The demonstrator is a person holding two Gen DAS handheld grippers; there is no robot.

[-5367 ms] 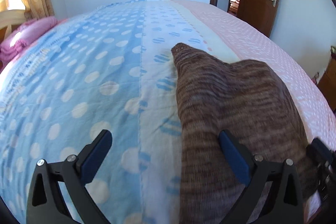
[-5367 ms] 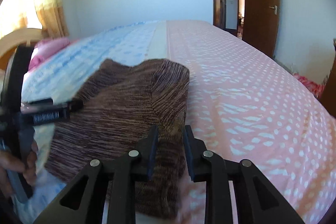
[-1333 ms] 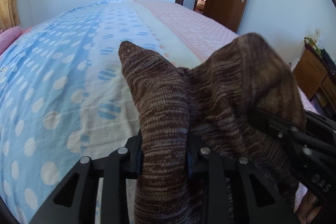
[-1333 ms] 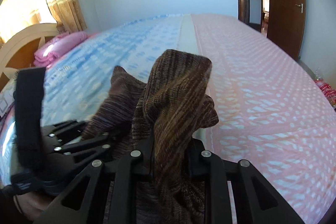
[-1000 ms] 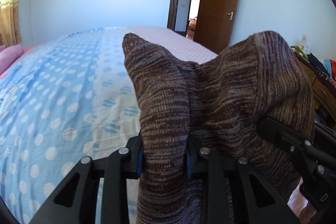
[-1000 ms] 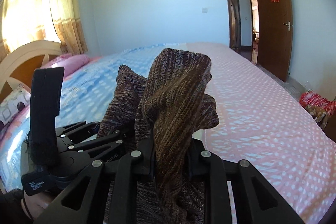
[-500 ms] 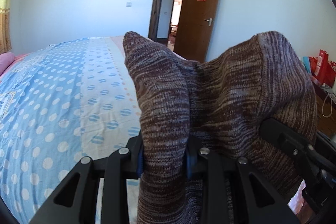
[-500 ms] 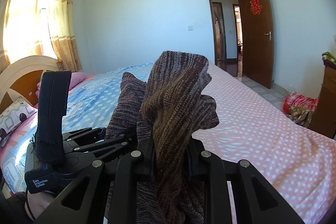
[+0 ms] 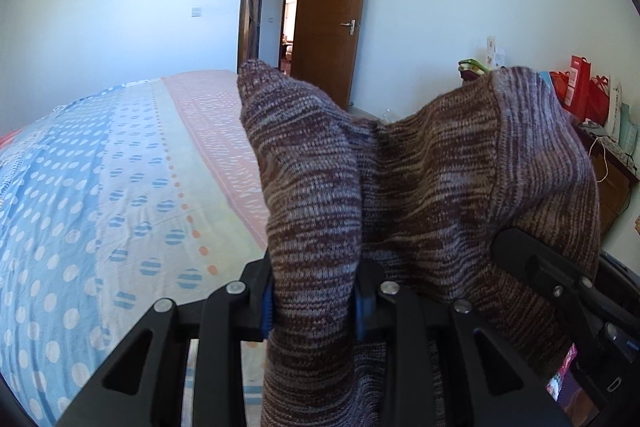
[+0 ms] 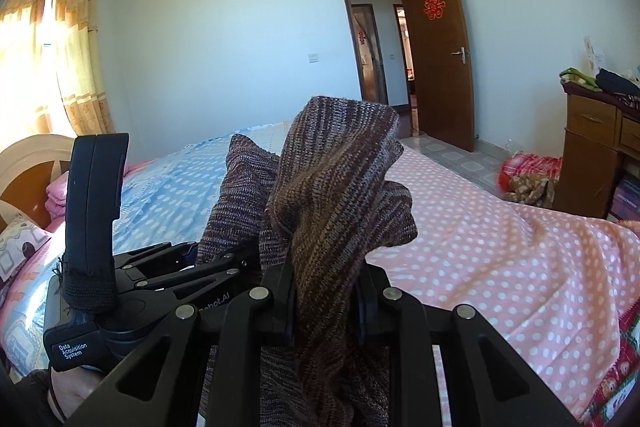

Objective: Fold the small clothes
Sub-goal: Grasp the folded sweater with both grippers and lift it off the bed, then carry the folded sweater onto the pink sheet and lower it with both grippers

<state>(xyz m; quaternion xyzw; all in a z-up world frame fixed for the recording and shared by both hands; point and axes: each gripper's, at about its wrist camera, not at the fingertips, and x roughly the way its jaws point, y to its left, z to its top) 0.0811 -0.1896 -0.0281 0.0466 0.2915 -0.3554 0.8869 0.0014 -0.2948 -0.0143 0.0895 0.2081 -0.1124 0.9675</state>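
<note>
A brown striped knit garment [image 9: 440, 187] hangs lifted above the bed, held at two corners. My left gripper [image 9: 314, 301] is shut on its left corner, which sticks up between the fingers. My right gripper [image 10: 324, 301] is shut on the other corner of the garment [image 10: 332, 195]. The right gripper also shows at the lower right of the left wrist view [image 9: 560, 287], and the left gripper shows at the left of the right wrist view [image 10: 180, 267]. The two grippers are close together, side by side.
The bed [image 9: 120, 187] below has a blue dotted and pink dotted cover [image 10: 500, 247]. A wooden headboard [image 10: 28, 167] and pink pillows are at the left. A wooden dresser [image 10: 592, 155] stands at the right, with an open brown door [image 9: 332, 39] beyond the bed.
Both grippers have risen and tilted up with the garment since a second ago; more of the room and less of the bed shows. Earlier the left gripper was open over the garment flat on the bed.
</note>
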